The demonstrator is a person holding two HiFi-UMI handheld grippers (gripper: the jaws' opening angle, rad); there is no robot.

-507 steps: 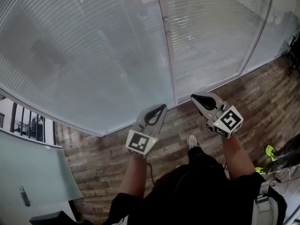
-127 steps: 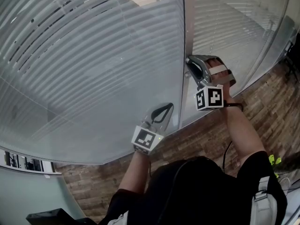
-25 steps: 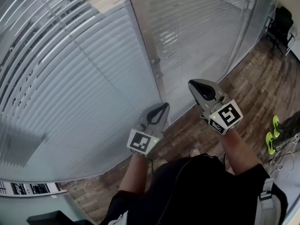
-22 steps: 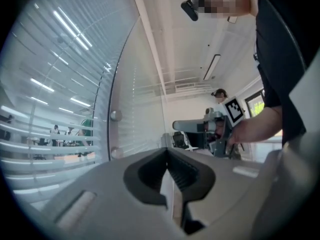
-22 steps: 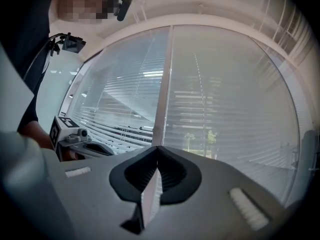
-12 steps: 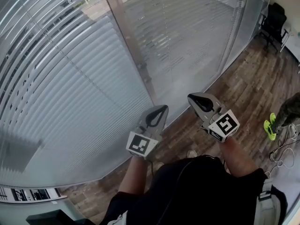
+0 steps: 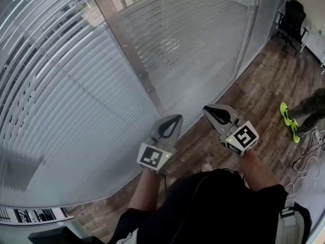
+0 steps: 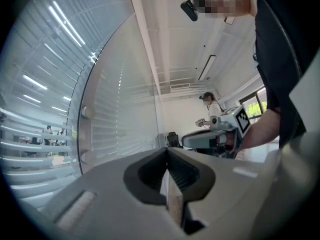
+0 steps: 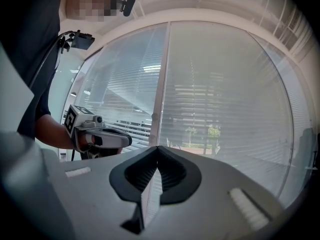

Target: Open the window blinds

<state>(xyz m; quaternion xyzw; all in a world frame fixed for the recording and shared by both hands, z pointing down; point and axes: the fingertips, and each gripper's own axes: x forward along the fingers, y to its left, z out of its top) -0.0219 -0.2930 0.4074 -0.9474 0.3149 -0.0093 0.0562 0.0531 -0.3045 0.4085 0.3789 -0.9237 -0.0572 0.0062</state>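
Observation:
Slatted window blinds (image 7: 76,90) hang behind glass panels on both sides of a metal post (image 7: 127,55) that carries round knobs (image 7: 143,75). The slats are tilted, and daylight and trees show between them in the right gripper view (image 9: 200,131). My left gripper (image 7: 175,117) is shut and empty, held level a short way from the glass. My right gripper (image 7: 205,109) is also shut and empty, beside the left one and apart from the post. The left gripper view shows its closed jaw tips (image 8: 167,149) and two knobs (image 8: 86,112).
Wood floor (image 7: 254,95) runs along the foot of the glass wall. A black chair (image 7: 293,22) stands at the far right. Someone's bright green shoes (image 7: 287,117) and loose cables (image 7: 304,166) lie on the right. Another person (image 8: 210,101) stands deep in the room.
The window post has slid left in the head view and more floor shows on the right. My right gripper has dropped lower. Both grippers stay shut and empty.

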